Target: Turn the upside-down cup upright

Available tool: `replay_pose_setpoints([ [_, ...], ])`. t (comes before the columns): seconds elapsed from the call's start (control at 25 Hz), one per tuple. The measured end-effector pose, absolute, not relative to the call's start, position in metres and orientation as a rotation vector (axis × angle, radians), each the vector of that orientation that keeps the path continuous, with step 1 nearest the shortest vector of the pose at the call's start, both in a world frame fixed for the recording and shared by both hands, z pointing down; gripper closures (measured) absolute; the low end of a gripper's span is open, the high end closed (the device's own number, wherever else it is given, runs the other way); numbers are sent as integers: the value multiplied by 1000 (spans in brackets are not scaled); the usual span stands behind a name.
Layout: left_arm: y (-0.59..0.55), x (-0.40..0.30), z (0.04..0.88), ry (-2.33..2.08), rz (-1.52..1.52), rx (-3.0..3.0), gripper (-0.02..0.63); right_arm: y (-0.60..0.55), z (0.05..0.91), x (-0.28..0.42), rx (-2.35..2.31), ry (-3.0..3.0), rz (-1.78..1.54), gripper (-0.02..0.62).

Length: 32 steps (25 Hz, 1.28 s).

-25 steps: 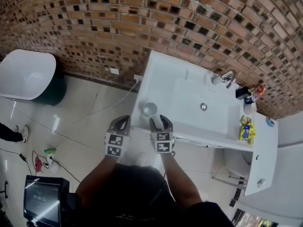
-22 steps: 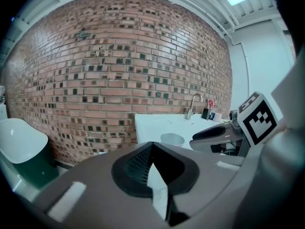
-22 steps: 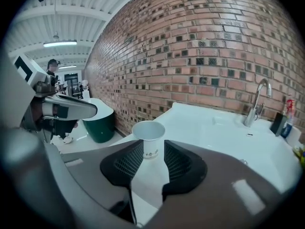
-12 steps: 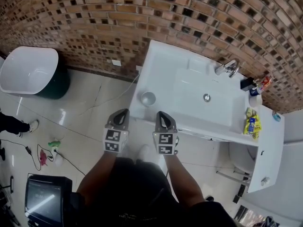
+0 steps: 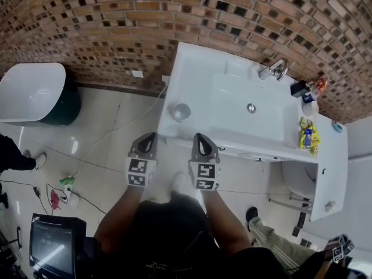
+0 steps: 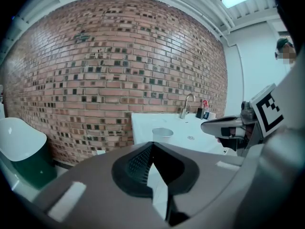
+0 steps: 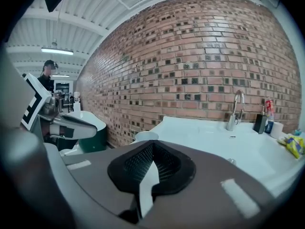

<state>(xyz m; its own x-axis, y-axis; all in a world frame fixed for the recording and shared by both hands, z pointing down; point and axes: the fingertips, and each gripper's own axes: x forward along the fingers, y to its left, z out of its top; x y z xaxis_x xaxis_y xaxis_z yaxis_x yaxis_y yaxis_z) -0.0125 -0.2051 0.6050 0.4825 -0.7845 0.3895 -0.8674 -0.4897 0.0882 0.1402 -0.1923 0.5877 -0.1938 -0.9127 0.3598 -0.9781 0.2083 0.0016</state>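
Brick wall (image 5: pixel 116 28) and pale floor tiles (image 5: pixel 99 144) frame the scene. At far left a white tub (image 5: pixel 32 92) is seen, well apart from the work. The left gripper (image 5: pixel 149 137) is held over the floor, short of the bench (image 5: pixel 197 63), with its jaws pressed together on nothing. Just beyond it, near the left front corner of the bench, the cup (image 5: pixel 181 111) is seen standing with its open mouth upward, touched by neither gripper. The right gripper (image 5: pixel 199 136) is held beside the left one, its jaws likewise pressed together and empty. Further right, the basin (image 5: pixel 232 118) and the tap (image 5: pixel 274 70) are shown. The upturning is judged complete, and no step on the cup is judged to be left.
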Motion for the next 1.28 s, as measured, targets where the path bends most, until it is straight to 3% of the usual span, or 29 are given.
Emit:
replay_pose_setpoints([
  [1.28, -43, -67, 571, -1248, 325, 2627, 613, -10, 561, 88, 2006, -2093, 291, 583],
])
